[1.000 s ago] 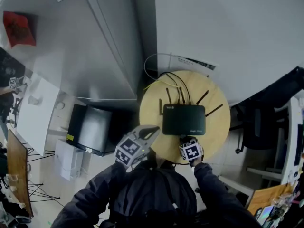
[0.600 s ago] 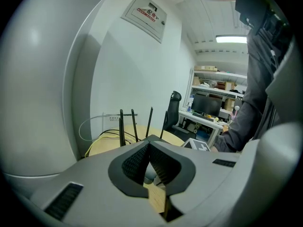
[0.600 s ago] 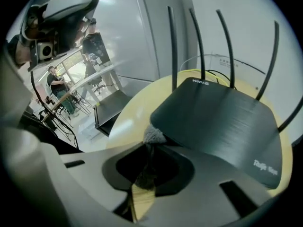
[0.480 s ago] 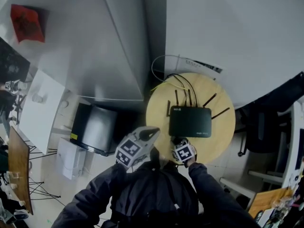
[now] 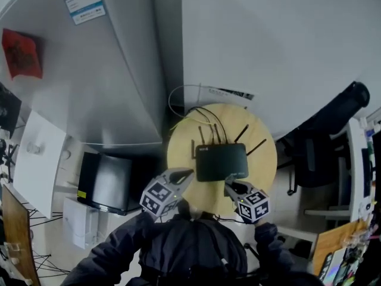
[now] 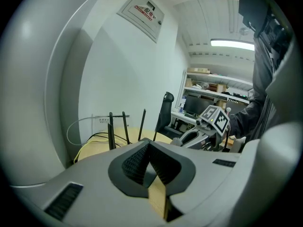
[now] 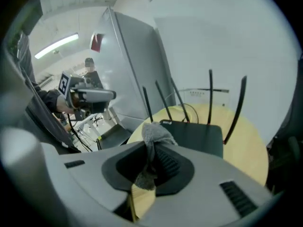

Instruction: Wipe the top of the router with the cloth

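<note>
A black router (image 5: 221, 161) with several upright antennas lies on a small round wooden table (image 5: 262, 171). My right gripper (image 5: 233, 186) hovers just off the router's near right corner, shut on a grey cloth (image 7: 154, 134) that bunches up out of its jaws. In the right gripper view the router (image 7: 196, 135) lies just ahead, below the cloth. Over the table's near left edge my left gripper (image 5: 180, 176) is shut and holds nothing. In the left gripper view (image 6: 147, 148) the antennas (image 6: 111, 129) rise beyond the closed jaws.
White and yellow cables (image 5: 190, 100) loop behind the router by the wall. A tall grey cabinet (image 5: 113, 70) stands to the left, with a black box (image 5: 110, 180) on the floor beside it. A dark office chair (image 5: 318, 159) stands at the right.
The right gripper with the cloth has moved from the router's near edge out to the right, off its near right corner. The left gripper has kept its place.
</note>
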